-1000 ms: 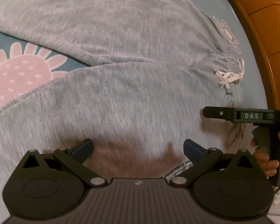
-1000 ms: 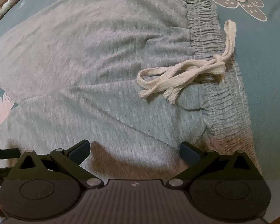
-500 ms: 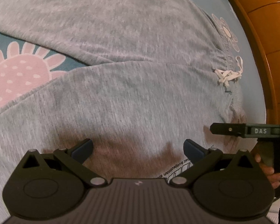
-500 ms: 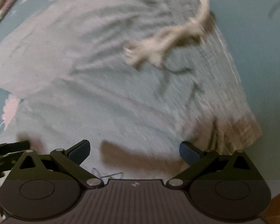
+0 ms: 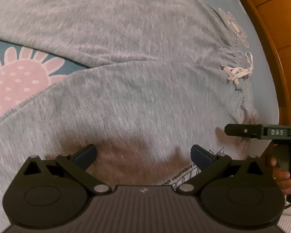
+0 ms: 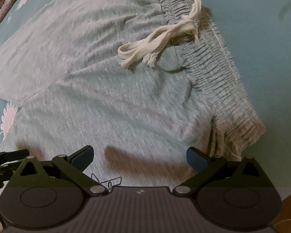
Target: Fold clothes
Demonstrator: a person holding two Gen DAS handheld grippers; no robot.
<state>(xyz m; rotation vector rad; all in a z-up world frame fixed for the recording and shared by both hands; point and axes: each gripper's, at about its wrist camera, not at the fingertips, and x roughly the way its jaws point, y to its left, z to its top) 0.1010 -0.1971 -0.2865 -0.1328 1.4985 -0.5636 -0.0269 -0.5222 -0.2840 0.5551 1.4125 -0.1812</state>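
Lying flat on the bed sheet (image 6: 265, 38), the grey shorts (image 6: 106, 89) leave bare sheet beyond the waistband (image 6: 213, 62). Both the left hand-held gripper (image 5: 143, 152) and right hand-held gripper (image 6: 139, 156) hover wide apart, holding nothing.

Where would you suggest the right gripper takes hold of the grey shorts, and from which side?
Probably the near waistband corner, approached from the near edge: the thick gathered elastic lifts slightly off the sheet, just beyond the open right gripper.

A teal bedsheet (image 6: 261, 38) — pink flower print (image 5: 15, 81) — beside an orange wooden bedframe (image 5: 277, 29).
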